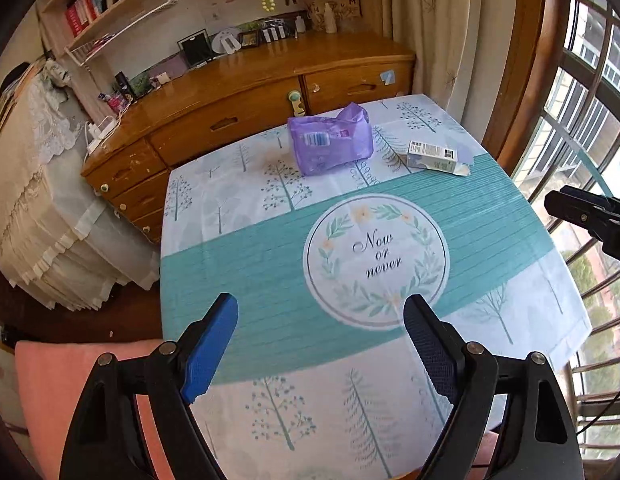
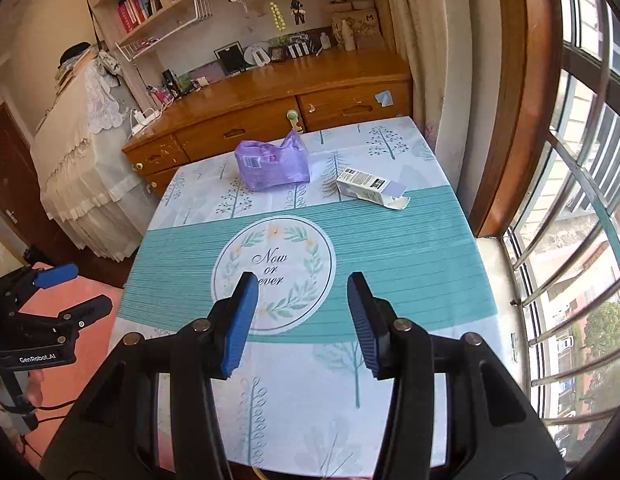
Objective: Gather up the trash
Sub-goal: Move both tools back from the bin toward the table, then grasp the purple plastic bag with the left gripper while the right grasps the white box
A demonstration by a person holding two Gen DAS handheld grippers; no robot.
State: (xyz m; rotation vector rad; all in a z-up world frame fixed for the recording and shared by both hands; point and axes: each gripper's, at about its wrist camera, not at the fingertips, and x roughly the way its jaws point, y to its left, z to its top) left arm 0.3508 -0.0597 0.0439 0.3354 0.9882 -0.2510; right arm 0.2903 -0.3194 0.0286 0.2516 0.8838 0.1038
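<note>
A crumpled purple plastic package (image 1: 330,142) (image 2: 274,162) lies at the far side of the table (image 1: 269,264) (image 2: 410,248). An opened small white carton (image 1: 434,156) (image 2: 368,186) lies to its right. My left gripper (image 1: 322,312) is open and empty, held above the table's near part, well short of both. My right gripper (image 2: 302,288) is open and empty over the round "Now or never" print. The left gripper also shows at the left edge of the right wrist view (image 2: 69,284). The right gripper's tip shows at the right edge of the left wrist view (image 1: 590,216).
A wooden dresser (image 1: 237,108) (image 2: 269,108) stands behind the table with frames and bottles on top. A lace-covered unit (image 1: 41,184) stands at the left. A barred window (image 2: 570,200) runs along the right. A pink cushion (image 1: 69,392) lies at the near left.
</note>
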